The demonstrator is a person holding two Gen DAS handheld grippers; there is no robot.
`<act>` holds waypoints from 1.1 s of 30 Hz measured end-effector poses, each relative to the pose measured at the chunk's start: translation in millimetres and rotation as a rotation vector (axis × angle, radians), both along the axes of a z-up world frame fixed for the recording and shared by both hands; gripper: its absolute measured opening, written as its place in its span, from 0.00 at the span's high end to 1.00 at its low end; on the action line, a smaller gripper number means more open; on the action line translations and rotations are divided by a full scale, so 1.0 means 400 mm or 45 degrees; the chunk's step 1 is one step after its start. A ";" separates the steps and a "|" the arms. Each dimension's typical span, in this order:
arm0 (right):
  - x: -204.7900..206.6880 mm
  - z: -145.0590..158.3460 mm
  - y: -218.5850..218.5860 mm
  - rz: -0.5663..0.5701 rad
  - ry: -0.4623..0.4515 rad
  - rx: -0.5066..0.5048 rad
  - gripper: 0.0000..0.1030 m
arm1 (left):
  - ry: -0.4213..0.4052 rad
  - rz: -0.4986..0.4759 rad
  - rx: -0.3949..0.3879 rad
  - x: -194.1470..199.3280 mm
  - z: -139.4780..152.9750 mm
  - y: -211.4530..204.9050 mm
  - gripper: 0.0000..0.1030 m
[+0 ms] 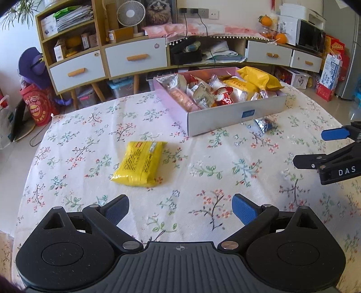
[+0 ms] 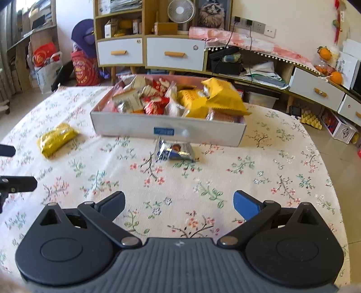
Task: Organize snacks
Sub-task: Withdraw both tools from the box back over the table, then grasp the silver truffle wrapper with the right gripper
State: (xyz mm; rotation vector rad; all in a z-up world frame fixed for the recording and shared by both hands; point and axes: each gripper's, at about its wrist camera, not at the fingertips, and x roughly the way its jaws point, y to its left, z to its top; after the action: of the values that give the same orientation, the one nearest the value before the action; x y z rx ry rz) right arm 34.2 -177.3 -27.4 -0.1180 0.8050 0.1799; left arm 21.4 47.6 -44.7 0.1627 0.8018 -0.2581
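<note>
A yellow snack packet [image 1: 140,164] lies on the floral tablecloth, ahead and slightly left of my left gripper [image 1: 180,208], which is open and empty. A small blue and silver snack packet [image 2: 174,151] lies in front of the cardboard box [image 2: 203,133], ahead of my right gripper [image 2: 179,202], whose jaws stand wide open with nothing between them. The box [image 1: 237,115] is filled with several wrapped snacks, among them large yellow bags [image 2: 216,97]. The right gripper [image 1: 315,147] shows at the right edge of the left wrist view. The yellow packet [image 2: 56,139] lies left of the box.
The table [image 1: 67,144] with its floral cloth ends at the left and right, with floor beyond. Behind it stands a low cabinet with drawers [image 1: 135,57], shelves, a fan [image 1: 130,14], cables and oranges [image 1: 281,38]. Bags [image 2: 84,67] crowd the floor at the far left.
</note>
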 end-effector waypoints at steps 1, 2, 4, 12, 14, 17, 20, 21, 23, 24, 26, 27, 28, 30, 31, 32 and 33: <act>-0.001 -0.004 0.003 0.004 0.006 0.003 0.01 | -0.004 -0.004 -0.004 -0.004 -0.005 0.005 0.04; -0.002 -0.008 0.007 0.008 0.013 0.009 0.01 | -0.005 -0.005 -0.008 -0.006 -0.007 0.010 0.04; -0.004 -0.016 0.014 0.018 0.019 0.014 0.00 | -0.011 -0.002 -0.020 -0.014 -0.019 0.027 0.04; 0.000 -0.049 0.037 0.019 0.056 0.025 0.00 | -0.002 0.029 -0.025 -0.032 -0.066 0.096 0.04; 0.005 -0.058 0.040 0.010 0.063 0.026 0.00 | -0.003 0.041 -0.018 -0.027 -0.081 0.108 0.04; 0.011 -0.065 0.040 0.006 0.046 0.059 0.00 | -0.002 0.062 -0.046 -0.017 -0.106 0.123 0.01; 0.022 -0.071 0.039 0.001 0.016 0.083 0.00 | -0.036 0.069 -0.066 -0.008 -0.113 0.124 0.00; 0.027 -0.073 0.039 0.004 0.001 0.085 0.00 | -0.052 0.064 -0.069 -0.004 -0.116 0.120 0.00; 0.036 -0.077 0.040 0.004 -0.025 0.092 0.00 | -0.075 0.060 -0.075 0.007 -0.118 0.114 0.00; 0.043 -0.077 0.041 0.001 -0.033 0.096 0.00 | -0.083 0.059 -0.077 0.014 -0.119 0.109 0.00; 0.055 -0.079 0.042 -0.006 -0.046 0.100 0.00 | -0.093 0.056 -0.078 0.030 -0.120 0.100 0.00; 0.061 -0.079 0.042 -0.006 -0.052 0.101 0.00 | -0.096 0.054 -0.079 0.039 -0.121 0.096 0.00; 0.067 -0.079 0.042 -0.005 -0.056 0.102 0.00 | -0.098 0.052 -0.082 0.050 -0.120 0.092 0.00; 0.082 -0.079 0.040 -0.003 -0.057 0.104 0.00 | -0.099 0.046 -0.082 0.072 -0.122 0.086 0.00; 0.090 -0.078 0.038 -0.004 -0.057 0.104 0.00 | -0.100 0.042 -0.083 0.082 -0.122 0.084 0.00; 0.096 -0.078 0.039 -0.007 -0.057 0.104 0.00 | -0.103 0.041 -0.084 0.093 -0.123 0.082 0.00; 0.103 -0.078 0.037 -0.012 -0.059 0.105 0.00 | -0.106 0.044 -0.085 0.104 -0.123 0.080 0.00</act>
State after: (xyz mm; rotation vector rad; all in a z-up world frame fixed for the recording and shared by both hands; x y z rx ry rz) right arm 75.2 -162.4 -58.7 -0.0407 0.7510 0.2001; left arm 62.9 79.5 -94.1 0.0964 0.7121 -0.2434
